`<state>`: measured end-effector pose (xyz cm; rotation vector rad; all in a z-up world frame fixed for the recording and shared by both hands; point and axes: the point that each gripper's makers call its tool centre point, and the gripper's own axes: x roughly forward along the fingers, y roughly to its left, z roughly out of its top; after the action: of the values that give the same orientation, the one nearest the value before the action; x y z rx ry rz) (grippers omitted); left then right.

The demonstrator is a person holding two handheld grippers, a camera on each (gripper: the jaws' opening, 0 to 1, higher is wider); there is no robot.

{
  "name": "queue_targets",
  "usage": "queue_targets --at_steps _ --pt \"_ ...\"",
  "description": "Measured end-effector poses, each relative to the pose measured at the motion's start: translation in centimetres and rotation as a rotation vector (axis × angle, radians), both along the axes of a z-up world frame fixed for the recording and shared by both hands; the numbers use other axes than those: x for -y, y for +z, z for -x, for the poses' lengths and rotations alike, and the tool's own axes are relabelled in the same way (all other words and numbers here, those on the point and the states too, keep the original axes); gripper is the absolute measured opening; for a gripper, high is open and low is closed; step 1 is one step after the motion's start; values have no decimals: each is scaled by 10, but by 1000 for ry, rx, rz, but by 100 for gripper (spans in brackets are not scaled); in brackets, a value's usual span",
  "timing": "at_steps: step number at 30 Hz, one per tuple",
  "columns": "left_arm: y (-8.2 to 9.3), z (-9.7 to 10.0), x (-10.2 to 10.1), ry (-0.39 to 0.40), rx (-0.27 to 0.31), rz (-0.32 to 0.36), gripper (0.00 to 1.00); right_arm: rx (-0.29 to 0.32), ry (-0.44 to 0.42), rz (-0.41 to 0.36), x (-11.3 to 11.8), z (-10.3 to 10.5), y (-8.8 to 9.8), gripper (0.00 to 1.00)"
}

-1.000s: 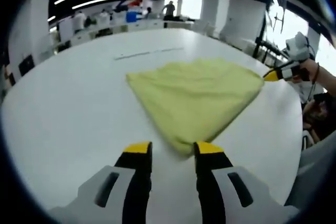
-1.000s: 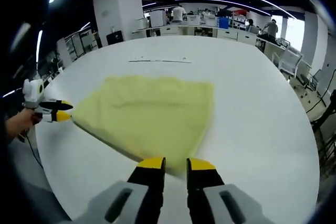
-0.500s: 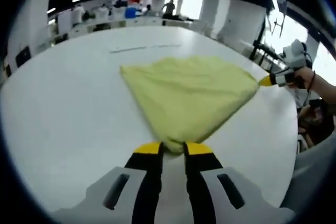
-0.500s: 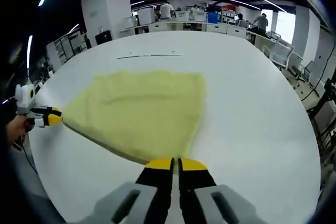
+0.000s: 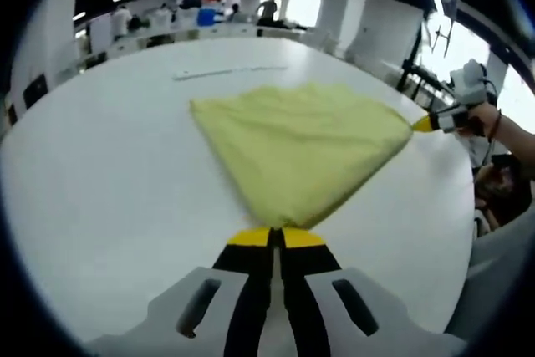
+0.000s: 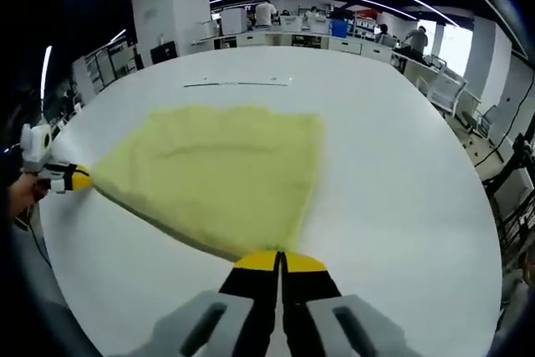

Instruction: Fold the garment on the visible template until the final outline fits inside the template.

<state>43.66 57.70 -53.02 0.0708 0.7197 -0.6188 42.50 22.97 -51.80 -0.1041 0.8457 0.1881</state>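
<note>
gripping now: both claws have pinched shut on near corners of the yellow garment since a second ago, when their jaws stood apart.
left gripper view: left claw (image 5: 277, 238) clamped on the nearest corner of the garment (image 5: 301, 144), which lies spread on the white bench (image 5: 100, 173); the right claw (image 5: 430, 122) holds the far right corner, a hand (image 5: 501, 114) behind it.
right gripper view: right claw (image 6: 281, 262) closed on its corner of the garment (image 6: 213, 169); the left claw (image 6: 71, 178) bites the left tip.
template: a thin dark line (image 6: 238, 84) beyond the cloth; its outline i cannot make out.
meaning: in my judgement a two-corner grasp is set, ready for lifting and folding away.
</note>
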Motion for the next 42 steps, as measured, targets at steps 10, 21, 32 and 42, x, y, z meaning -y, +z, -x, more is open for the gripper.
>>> queue_targets --at_steps 10,21,32,42 --pt "4 -2 -7 -30 27 -99 0 13 27 36 14 -1 7 0" --pt "2 6 -9 -56 30 -126 0 -14 24 -26 12 12 -4 0" --pt "1 10 -10 -40 17 -98 1 -35 28 -136 0 27 -10 4" --pt "-5 12 -6 -31 -12 -59 2 -24 90 -148 -7 17 -19 0"
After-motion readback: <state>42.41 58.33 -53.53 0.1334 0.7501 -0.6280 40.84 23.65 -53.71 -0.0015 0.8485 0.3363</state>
